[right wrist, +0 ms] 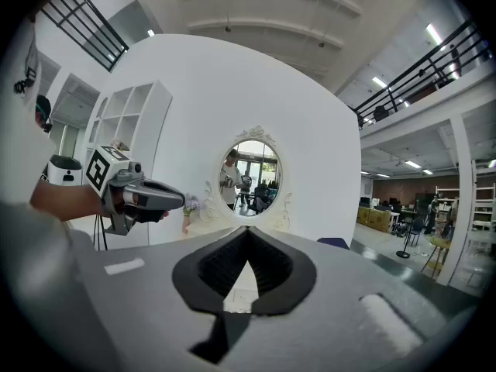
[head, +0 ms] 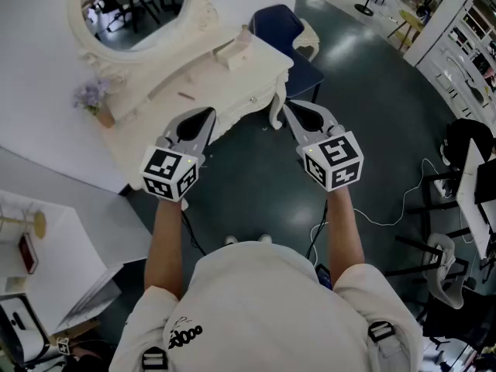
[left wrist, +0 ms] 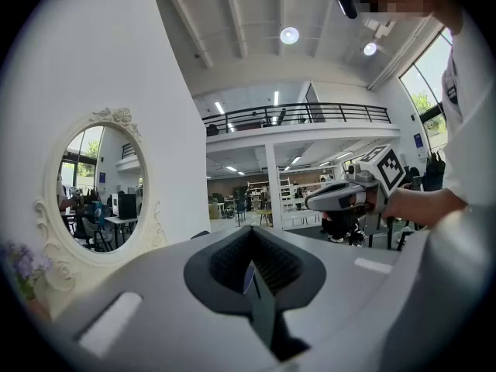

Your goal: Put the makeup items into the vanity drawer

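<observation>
White vanity (head: 232,76), drawer (head: 236,108) closed, makeup items (head: 235,51) lying on top. Left gripper (head: 210,114) and right gripper (head: 288,105) hover just before it, jaws together, empty; advisable first: part one pair, pull the drawer knob (head: 253,99) squarely.

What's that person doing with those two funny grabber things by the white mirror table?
A person stands at a white vanity with an oval mirror, with a gripper in each hand. The left hand-held gripper and the right hand-held gripper are both shut and empty. They point at the vanity's front edge but do not touch it. A small pale box sits on top. Nothing is held yet, and the drawer looks closed.
</observation>
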The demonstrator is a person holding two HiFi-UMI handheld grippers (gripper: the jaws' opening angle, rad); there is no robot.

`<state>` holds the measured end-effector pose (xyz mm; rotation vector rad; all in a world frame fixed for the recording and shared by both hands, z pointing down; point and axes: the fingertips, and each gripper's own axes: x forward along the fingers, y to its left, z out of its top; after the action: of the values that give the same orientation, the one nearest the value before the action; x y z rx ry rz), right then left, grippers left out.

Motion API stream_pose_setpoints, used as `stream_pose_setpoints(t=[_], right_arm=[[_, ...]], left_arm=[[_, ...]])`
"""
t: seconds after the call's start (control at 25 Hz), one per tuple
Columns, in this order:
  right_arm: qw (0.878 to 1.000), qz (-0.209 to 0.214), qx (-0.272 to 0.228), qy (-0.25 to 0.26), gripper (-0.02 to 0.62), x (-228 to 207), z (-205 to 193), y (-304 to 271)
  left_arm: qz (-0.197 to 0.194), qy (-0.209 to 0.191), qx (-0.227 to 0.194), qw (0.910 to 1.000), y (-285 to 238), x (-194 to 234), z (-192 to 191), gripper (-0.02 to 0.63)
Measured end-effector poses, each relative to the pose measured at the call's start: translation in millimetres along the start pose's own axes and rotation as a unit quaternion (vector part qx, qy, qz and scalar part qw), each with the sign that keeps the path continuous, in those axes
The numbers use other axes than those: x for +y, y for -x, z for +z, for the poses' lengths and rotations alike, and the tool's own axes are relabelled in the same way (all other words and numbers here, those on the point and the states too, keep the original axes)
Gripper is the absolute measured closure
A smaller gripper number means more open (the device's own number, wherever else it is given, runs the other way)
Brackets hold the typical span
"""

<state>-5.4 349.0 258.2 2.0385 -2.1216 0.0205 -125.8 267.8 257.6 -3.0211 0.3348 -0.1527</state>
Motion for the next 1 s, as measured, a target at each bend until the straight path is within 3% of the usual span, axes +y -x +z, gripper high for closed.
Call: stream_pose_setpoints(t=[0.28,0.52,0.8,1.0], right_arm=[[1.0,0.003,-0.025,-0.015,0.594,-14.2,-6.4,11.7],[0.995,0.039,-0.052,-0.077,0.594,-23.0,-10.3,7.0],[0.997,0.035,-0.037,-0.058,0.594,-45.9,-14.9,-40.5],[0.998,0.037,-0.036,-0.041,0.594,-63.2,-4.3,-95.1]], left_arm=[[0.002,-0.033,0.012,0.9994,-7.2,-20.4,-2.2,0.588],[0.008,0.037,-0.013,0.9992,-17.0,-10.3,-7.7,0.588],[0.032,-0.028,0.015,0.999,-50.4,30.7,-18.9,0.588],[0.035,-0.041,0.019,0.9984,-82.9,84.0,-26.0,0.588]])
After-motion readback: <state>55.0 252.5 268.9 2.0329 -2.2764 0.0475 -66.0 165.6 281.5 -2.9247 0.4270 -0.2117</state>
